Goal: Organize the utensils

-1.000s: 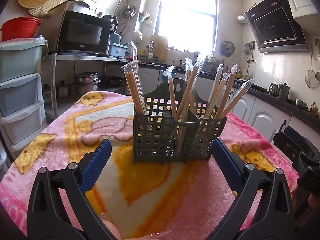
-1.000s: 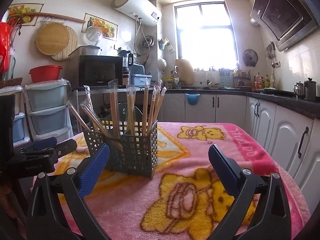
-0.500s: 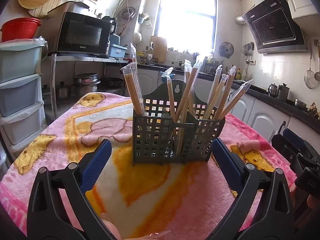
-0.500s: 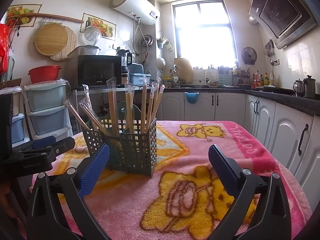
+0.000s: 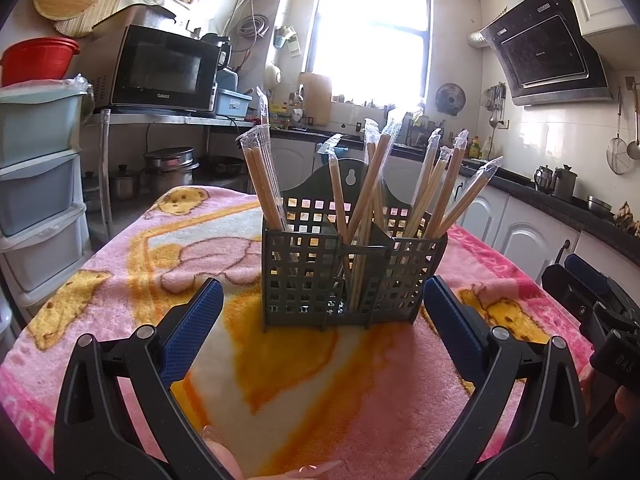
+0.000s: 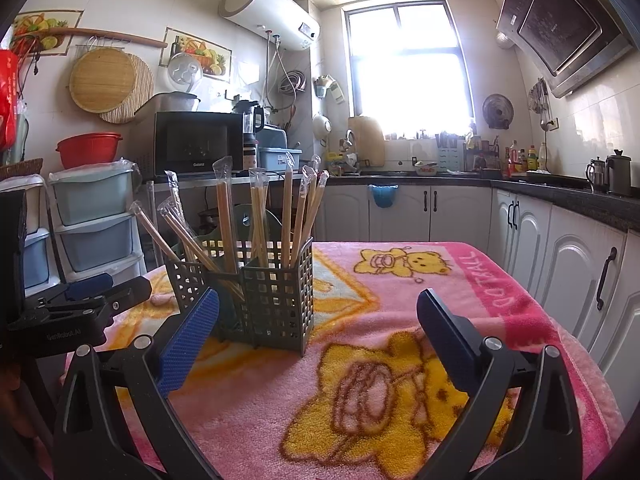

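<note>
A pink fleece blanket with yellow bear prints (image 6: 400, 320) covers the bench. Beyond its left edge stand stacked pale blue plastic drawers (image 5: 36, 184) under a red plastic basin (image 5: 38, 58), beside a black microwave oven (image 5: 164, 70) on a steel shelf.

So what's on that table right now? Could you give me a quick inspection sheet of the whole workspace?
Surface: table under a pink cartoon blanket.
Job's things: grey slotted holder, upright; wrapped chopsticks standing in its compartments.
Clutter: nothing seen loose on the blanket.
Grippers: left gripper open, empty, facing the holder; right gripper open, empty, the holder ahead to its left.
Cables: hoses below the wall water heater.
Surroundings: microwave, storage drawers, range hood.
</note>
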Tool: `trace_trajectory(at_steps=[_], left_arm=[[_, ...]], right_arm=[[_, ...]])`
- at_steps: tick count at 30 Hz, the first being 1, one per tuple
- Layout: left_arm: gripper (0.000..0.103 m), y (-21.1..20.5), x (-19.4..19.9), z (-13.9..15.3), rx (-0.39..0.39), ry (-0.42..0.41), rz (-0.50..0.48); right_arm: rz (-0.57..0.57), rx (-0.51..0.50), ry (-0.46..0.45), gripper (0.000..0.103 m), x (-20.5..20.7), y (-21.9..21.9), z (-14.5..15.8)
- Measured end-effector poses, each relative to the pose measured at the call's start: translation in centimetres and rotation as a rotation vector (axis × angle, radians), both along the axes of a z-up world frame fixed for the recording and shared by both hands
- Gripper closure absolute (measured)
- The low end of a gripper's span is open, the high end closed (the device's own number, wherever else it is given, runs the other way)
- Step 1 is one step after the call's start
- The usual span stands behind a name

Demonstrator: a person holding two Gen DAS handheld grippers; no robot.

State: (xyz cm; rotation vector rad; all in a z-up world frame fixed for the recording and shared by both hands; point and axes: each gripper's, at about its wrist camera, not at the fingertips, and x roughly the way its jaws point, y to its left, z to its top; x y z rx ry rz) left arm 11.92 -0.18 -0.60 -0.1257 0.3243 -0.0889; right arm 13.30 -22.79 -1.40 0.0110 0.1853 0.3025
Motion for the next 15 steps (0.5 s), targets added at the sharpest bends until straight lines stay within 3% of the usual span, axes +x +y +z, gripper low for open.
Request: trace_trajectory(at_steps=[15], left_arm=[[0.010, 0.01, 0.00, -0.08, 0.002, -0.001, 0.000]], right_arm=[[0.001, 0.001, -0.001, 0.006, -0.09, -0.13, 0.03]])
